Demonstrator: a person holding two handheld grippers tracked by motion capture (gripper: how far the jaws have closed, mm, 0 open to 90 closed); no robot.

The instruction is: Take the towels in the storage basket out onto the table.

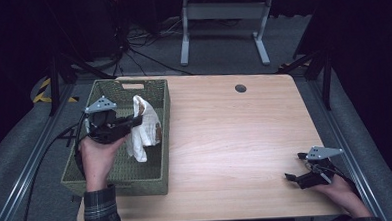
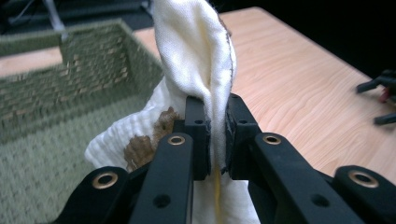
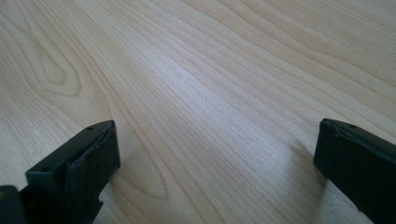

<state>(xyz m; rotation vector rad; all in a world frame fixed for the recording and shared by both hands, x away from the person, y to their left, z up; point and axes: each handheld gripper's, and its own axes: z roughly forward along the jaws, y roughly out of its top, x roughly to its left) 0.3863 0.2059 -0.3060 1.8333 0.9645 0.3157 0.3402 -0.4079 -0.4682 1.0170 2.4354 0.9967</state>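
L gripper [image 1: 137, 120] pinches white cloth [image 1: 144, 127] at a fold, cloth hanging over green basket [image 1: 137, 179]. R gripper [image 1: 293, 178] spread, resting on table [image 1: 225, 139]. Lift till the tail clears basket rim before moving sideways; keep pinch firm.

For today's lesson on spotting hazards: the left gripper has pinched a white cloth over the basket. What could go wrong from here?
1. The left gripper pinches only a thin fold of the cloth; it may slip out.
2. The hanging end sits beside the basket wall and could snag on the rim.
3. The right gripper rests open, far across the table, too distant to help catch it.
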